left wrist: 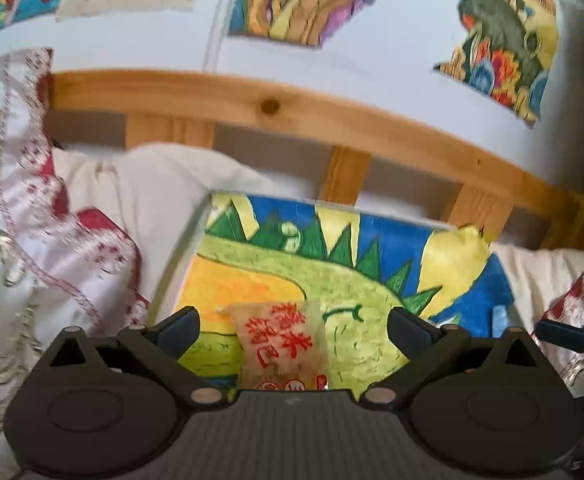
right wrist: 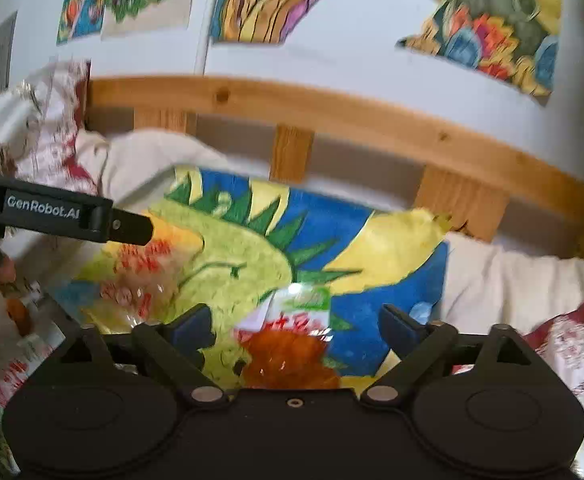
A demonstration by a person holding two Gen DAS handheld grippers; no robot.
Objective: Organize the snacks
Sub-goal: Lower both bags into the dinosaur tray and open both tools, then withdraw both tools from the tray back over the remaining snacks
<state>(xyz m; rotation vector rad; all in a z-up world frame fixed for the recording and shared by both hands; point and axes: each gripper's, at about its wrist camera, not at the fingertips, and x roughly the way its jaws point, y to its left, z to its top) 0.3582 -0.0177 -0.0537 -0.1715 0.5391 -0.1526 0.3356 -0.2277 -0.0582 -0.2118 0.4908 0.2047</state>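
Left wrist view: a translucent beige snack packet with red Chinese characters [left wrist: 281, 350] is being seen lying on a colourful crayon drawing of a green spiky dinosaur [left wrist: 356, 272]. The packet is being framed between the fingers of the left gripper [left wrist: 294, 326], whose jaws are being held wide apart; no pad is touching it. At the right edge a dark fingertip of the right gripper [left wrist: 564, 336] is being caught.

Right wrist view: a second item is being shown that the other camera misses, a clear snack packet with a green-and-white label and orange-red contents [right wrist: 292, 340], resting on the drawing [right wrist: 251, 256] between the wide-spread fingers of the right gripper [right wrist: 294, 324], untouched by either. The beige packet [right wrist: 139, 276] is being seen here further left, blurred, below the left gripper's black body marked GenRobot.AI [right wrist: 59, 216], which is being held level, reaching in from the left edge. More wrapped snacks [right wrist: 15, 320] are being glimpsed at the lower left, too blurred to identify.

Both views: the drawing is being supported on white bedding [left wrist: 151, 184], with a pine slatted headboard [left wrist: 292, 116] behind.
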